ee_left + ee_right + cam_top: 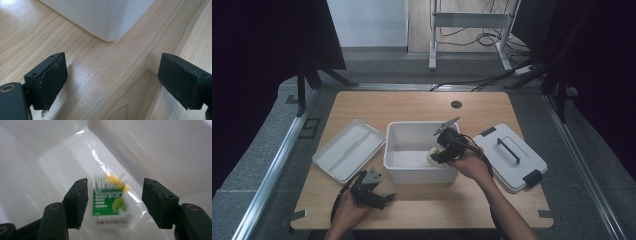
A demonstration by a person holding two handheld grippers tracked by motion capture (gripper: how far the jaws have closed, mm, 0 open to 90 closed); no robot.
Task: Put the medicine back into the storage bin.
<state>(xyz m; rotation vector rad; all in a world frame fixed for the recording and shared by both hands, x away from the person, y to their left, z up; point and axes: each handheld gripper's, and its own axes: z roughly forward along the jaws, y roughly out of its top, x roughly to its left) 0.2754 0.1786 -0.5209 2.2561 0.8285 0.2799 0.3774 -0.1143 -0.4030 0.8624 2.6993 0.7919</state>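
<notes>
Right hand-held gripper [115, 203] open inside white bin [396, 150], green box [110, 202] loose between its jaws; left hand-held gripper [112, 82] open, empty, over desk [107, 75]

A lab-like recording bay: black curtains [272, 35] flank the wooden table [412, 107], metal rails [272, 170] run beside it, loose cables [472, 37] lie beyond it.

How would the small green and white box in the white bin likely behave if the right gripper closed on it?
The small box looks like thin printed carton, so probably light and easily dented by a hard squeeze. Its flat sides should grip well and not roll. It lies on the glossy floor of the white bin between the right gripper pads, apparently untouched, so a nudge would likely slide it.
</notes>
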